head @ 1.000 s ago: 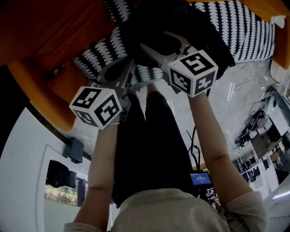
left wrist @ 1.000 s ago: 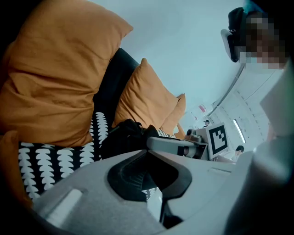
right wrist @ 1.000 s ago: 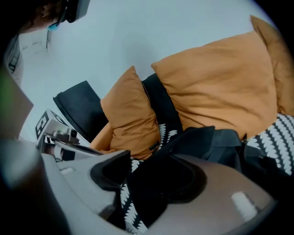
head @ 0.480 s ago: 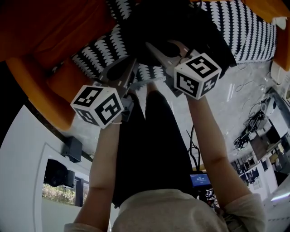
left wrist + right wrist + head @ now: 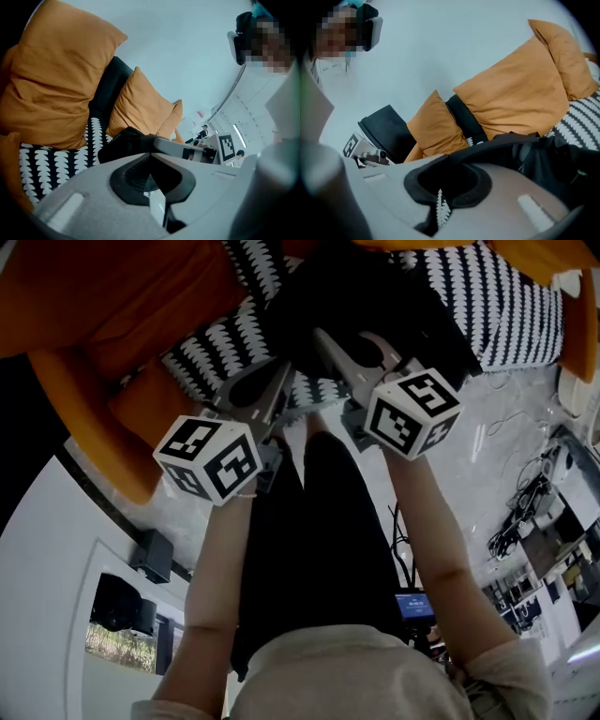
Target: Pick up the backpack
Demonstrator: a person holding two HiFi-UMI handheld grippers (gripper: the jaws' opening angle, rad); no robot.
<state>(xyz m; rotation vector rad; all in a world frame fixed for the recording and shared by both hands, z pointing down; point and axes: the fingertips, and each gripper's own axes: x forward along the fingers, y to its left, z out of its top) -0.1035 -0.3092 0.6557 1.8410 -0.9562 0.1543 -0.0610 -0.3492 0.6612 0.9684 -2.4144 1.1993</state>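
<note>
A black backpack [image 5: 375, 292] lies on a black-and-white patterned blanket [image 5: 511, 296] on an orange sofa. My left gripper [image 5: 279, 371] reaches to its near left side, and its jaws [image 5: 151, 153] are shut on a fold of the backpack [image 5: 123, 143]. My right gripper [image 5: 325, 336] reaches in beside it. Its jaws [image 5: 449, 157] have just been closing and are now shut on a black strap [image 5: 501, 140] that runs on to the backpack [image 5: 565, 164]. The pads themselves are hidden by the jaw bodies.
Orange cushions [image 5: 103, 296] [image 5: 51, 84] [image 5: 520, 98] stand behind and to the left of the backpack. The person's black-clad legs [image 5: 319, 521] are below the grippers. Cables [image 5: 516, 507] lie on the pale floor at right, and a small black box [image 5: 153, 554] at left.
The right gripper's jaws, wide apart a second ago, have shut on the strap. Both grippers have shifted slightly toward the person, and the backpack's near edge has come along.
</note>
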